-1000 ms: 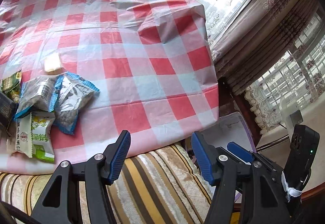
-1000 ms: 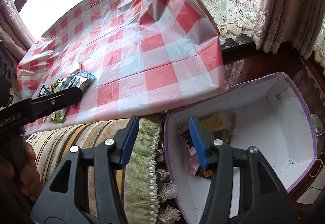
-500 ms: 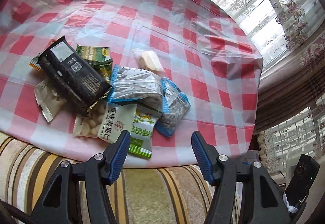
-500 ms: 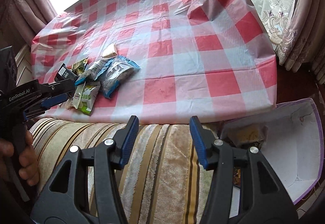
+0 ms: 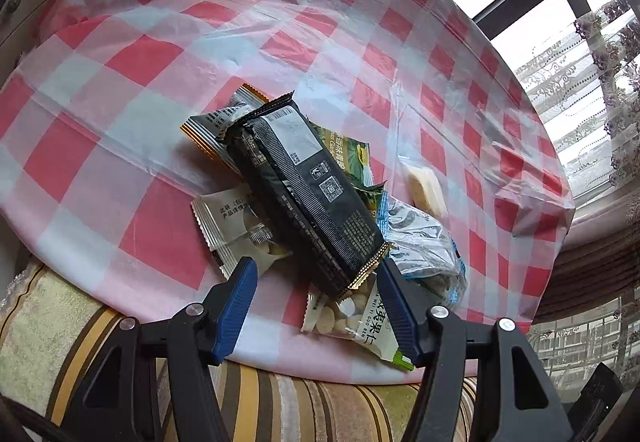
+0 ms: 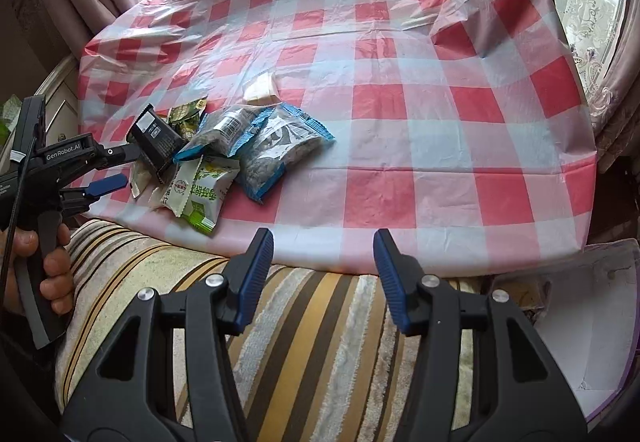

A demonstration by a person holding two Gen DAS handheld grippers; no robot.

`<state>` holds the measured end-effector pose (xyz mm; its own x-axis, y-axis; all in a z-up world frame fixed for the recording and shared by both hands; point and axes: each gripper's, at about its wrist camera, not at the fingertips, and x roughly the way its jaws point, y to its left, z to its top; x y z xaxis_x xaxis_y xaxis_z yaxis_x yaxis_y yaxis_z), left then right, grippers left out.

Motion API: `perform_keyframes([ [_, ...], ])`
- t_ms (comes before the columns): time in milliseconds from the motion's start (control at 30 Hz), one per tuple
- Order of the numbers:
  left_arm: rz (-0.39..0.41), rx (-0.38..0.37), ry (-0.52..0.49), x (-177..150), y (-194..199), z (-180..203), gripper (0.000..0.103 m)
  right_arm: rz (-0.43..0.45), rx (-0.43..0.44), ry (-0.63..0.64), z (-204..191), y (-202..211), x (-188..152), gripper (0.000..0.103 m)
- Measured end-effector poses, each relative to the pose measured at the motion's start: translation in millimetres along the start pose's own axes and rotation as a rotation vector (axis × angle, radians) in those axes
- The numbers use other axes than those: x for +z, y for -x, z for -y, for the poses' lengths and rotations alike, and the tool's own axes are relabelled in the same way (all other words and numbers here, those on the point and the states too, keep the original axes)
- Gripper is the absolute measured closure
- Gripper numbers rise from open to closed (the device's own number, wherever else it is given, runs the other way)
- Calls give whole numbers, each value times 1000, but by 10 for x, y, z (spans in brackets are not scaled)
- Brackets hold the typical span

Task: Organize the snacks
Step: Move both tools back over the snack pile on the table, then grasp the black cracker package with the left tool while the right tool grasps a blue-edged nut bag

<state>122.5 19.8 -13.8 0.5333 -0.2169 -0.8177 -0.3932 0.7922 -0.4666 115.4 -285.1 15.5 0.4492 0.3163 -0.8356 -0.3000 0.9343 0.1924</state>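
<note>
A pile of snack packets lies near the front edge of the checked table. On top is a long black packet (image 5: 304, 189) (image 6: 154, 139). Around it are a green-and-white nut packet (image 5: 360, 322) (image 6: 200, 189), blue-edged seed packets (image 5: 424, 242) (image 6: 276, 149), a white packet (image 5: 236, 226) and a small pale wrapped cake (image 5: 426, 189) (image 6: 262, 87). My left gripper (image 5: 316, 282) (image 6: 120, 167) is open just in front of the pile, the black packet's near end showing between its fingers. My right gripper (image 6: 322, 258) is open and empty over the striped cushion.
A red-and-white plastic cloth (image 6: 440, 113) covers the table. A striped sofa cushion (image 6: 304, 322) runs along its front edge. A white box with a purple rim (image 6: 580, 322) sits low at the right, something inside it. Curtains and windows stand behind.
The left gripper swept left along the table edge and rolled, so the snack pile went from its view's left edge to between its fingers. The right gripper swung from the box toward the table.
</note>
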Motion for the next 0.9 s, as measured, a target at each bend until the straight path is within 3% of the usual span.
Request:
perform_keyframes([
  [500, -7, 109, -121, 366, -387, 266, 40, -26, 67, 99, -317, -269, 291, 46],
  [600, -7, 134, -149, 437, -467, 327, 37, -23, 73, 132, -397, -331, 373, 35],
  [900, 6, 209, -269, 482, -624, 447, 35, -44, 53, 272, -702, -660, 648, 23],
])
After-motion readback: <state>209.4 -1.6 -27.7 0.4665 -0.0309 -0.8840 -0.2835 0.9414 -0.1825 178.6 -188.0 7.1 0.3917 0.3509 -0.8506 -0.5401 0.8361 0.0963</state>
